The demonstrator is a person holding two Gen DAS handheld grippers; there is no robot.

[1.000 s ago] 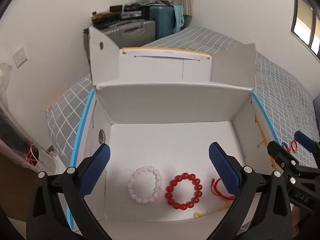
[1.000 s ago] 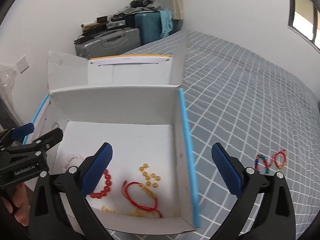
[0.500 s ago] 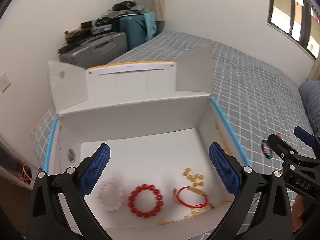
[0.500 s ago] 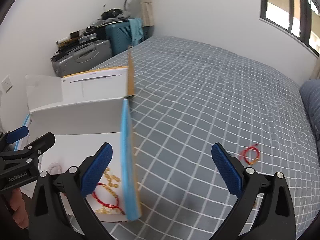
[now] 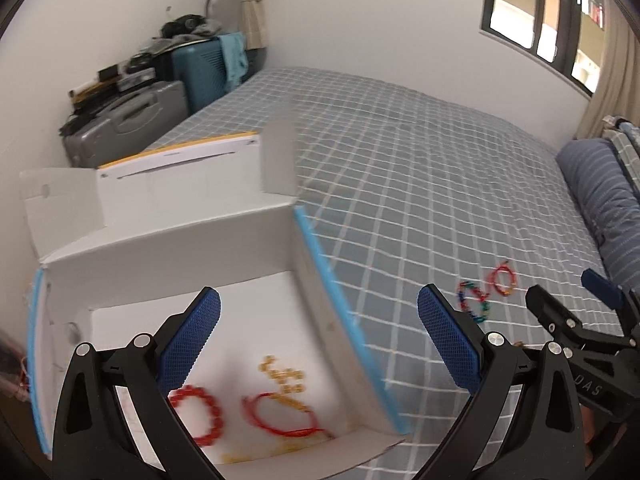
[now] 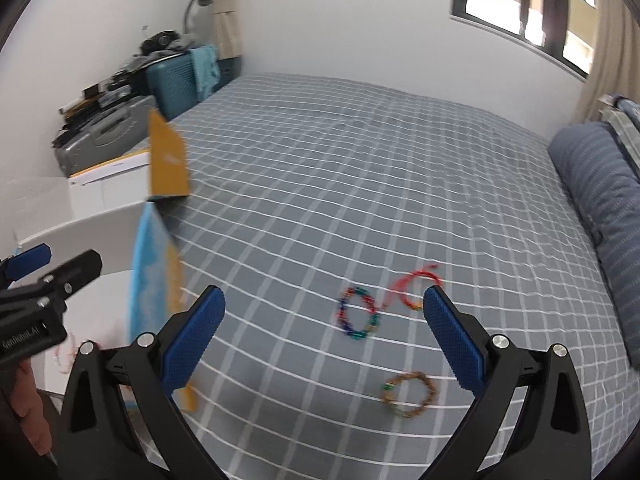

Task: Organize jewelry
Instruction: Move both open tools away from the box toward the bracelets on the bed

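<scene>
A white cardboard box (image 5: 168,240) with a blue edge sits on the bed at the left. Inside lie a red bead bracelet (image 5: 198,414), a red cord bracelet (image 5: 280,418) and a yellow bead strand (image 5: 282,376). On the bedspread to the right lie a multicoloured bead bracelet (image 6: 358,316), a red cord bracelet (image 6: 416,284) and a brown bead bracelet (image 6: 408,394). My left gripper (image 5: 318,340) hangs open over the box's right wall. My right gripper (image 6: 322,334) is open above the bedspread, with the multicoloured bracelet between its fingers' line of sight. Both hold nothing.
The grey checked bedspread (image 6: 360,184) stretches far and right. A blue striped pillow (image 6: 600,208) lies at the right edge. Suitcases (image 5: 132,120) with clutter stand against the far wall. A window (image 6: 528,8) is at the upper right. The box's flaps (image 5: 280,160) stand upright.
Both grippers have swung right, away from the box's inside toward the bedspread. The loose bracelets on the bed have come into the middle of the right wrist view. Both stay open.
</scene>
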